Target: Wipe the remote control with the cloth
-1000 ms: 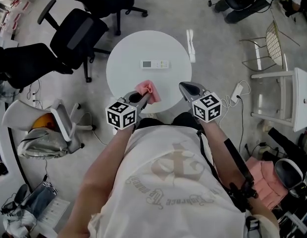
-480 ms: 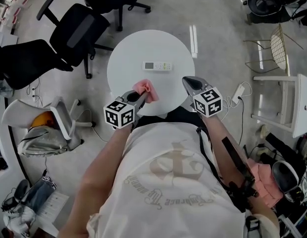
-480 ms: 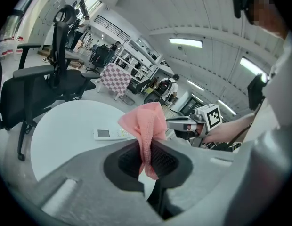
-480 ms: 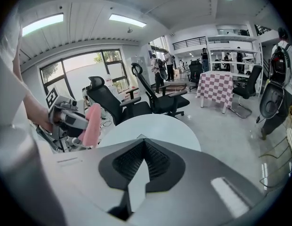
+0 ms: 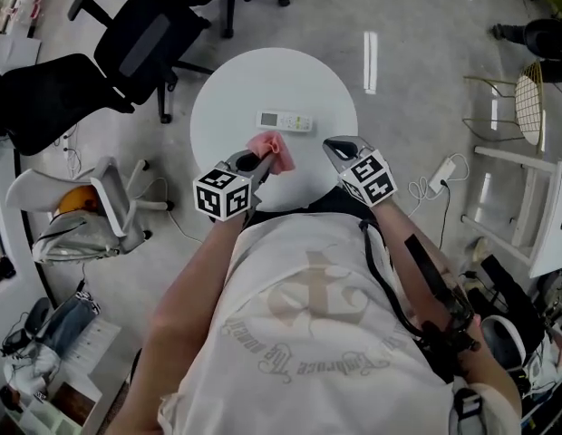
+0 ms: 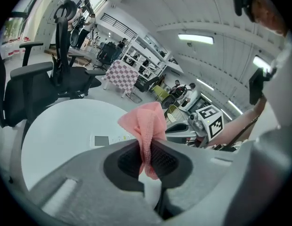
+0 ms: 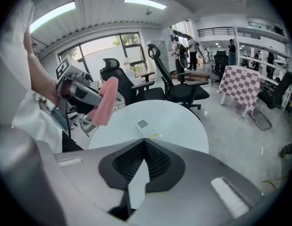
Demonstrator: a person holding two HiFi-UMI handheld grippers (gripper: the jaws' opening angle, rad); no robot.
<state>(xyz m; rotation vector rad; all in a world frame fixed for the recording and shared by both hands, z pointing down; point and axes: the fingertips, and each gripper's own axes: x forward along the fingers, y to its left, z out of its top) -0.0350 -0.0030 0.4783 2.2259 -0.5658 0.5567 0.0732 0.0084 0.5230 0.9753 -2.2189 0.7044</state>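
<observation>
Remote control lies flat near the middle of the round white bench. Its long axis runs left to right across the person's front, display end to the person's left.

Left gripper is on the near side of the remote, a little left of its middle. Its fingers are clenched on a pink cloth, whose free end bunches out past the fingertips toward the remote, apart from it.

Right gripper is also on the near side of the remote, off its right end, fingers pressed together on nothing.

Judgement: the left gripper is nearer and carries the wiper. The coming move is forward and down onto the remote, then strokes along its length.

Left gripper view: the cloth hides most of the remote, and only the display end shows. Right gripper view: the whole remote lies clear ahead of the fingers, with the cloth in the air to the remote's left. Only the head view shows both grippers' spacing from the remote.
</observation>
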